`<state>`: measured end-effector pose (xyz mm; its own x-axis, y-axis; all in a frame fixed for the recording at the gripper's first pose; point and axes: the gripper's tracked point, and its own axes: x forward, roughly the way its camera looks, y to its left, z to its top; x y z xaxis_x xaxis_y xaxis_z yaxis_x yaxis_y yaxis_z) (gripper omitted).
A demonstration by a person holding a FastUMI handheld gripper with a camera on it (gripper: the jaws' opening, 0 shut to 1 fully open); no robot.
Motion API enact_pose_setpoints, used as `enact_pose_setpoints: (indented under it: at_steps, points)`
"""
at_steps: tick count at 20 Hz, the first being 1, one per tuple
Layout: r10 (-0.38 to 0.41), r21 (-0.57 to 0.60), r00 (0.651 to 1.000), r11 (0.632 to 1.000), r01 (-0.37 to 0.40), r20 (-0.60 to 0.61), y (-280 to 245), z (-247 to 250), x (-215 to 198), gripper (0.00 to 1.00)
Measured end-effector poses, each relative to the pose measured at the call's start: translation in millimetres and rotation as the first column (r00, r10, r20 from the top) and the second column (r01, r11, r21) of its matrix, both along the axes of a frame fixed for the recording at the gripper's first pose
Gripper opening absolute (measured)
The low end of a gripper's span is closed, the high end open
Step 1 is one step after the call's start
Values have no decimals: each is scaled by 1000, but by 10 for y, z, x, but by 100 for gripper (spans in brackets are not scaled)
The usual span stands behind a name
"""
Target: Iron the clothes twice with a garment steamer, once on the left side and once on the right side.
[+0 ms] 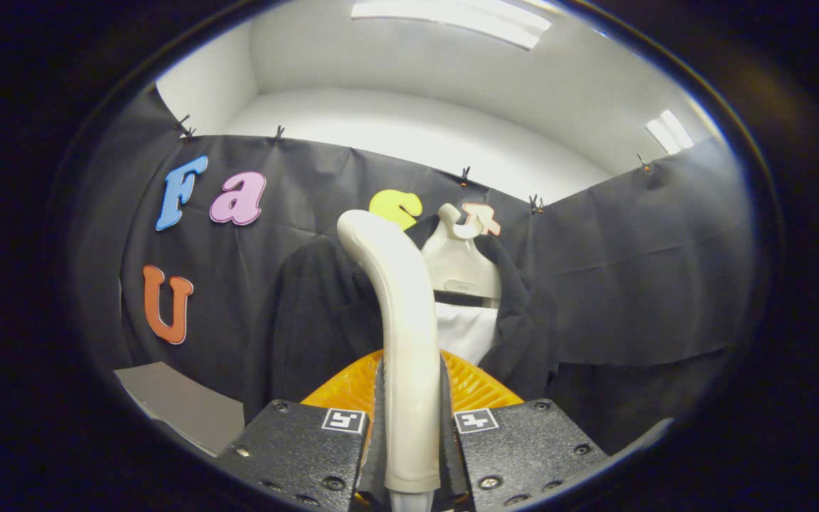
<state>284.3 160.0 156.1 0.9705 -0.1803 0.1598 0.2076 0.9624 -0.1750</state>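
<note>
A fisheye view looks forward along a handheld gripper [410, 427] whose two fingers rise from the bottom of the scene. The fingers are closed on the cream-coloured handle of a garment steamer [402, 334], one finger pressing each side of it. The handle stands nearly upright between the fingers and curves over to the left at its rounded top. Directly behind the handle, just above the fingers, sits the steamer's orange ribbed head [473, 387], fanning out to both sides. Each finger carries a small square black-and-white marker [344, 419] on its upper face, and screw heads dot the gripper's body. Beyond the steamer hangs a dark jacket [310, 320] on a pale plastic hanger [456, 267], whose hook curls at the top. The jacket hangs open at the front, showing a white garment [466, 331] underneath at the chest. The steamer's handle covers part of the jacket's middle, so that the left half of the jacket shows to the left of the handle and the hanger and right shoulder to its right. Behind the clothes is the booth's black cloth wall [630, 284], pinned up by small clips [464, 173] along its upper edge. Above it a white ceiling [409, 64] carries bright strip lights. A grey panel [182, 405] lies low to the left of the fingers.
</note>
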Motion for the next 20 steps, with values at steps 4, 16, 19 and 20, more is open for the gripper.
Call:
enact_pose_setpoints:
  at_steps: [4, 16, 19, 20]
  points:
    - [-13, -30, 1000, 999, 13, -5, -83, -213, -80, 32]
    - [-58, -88, 989, 995, 46, -135, -270, -1098, -480, 32]
    - [-78, -90, 981, 994, 63, -178, -325, -1366, -552, 33]
    - [-85, -89, 978, 994, 69, -191, -340, -1472, -612, 33]
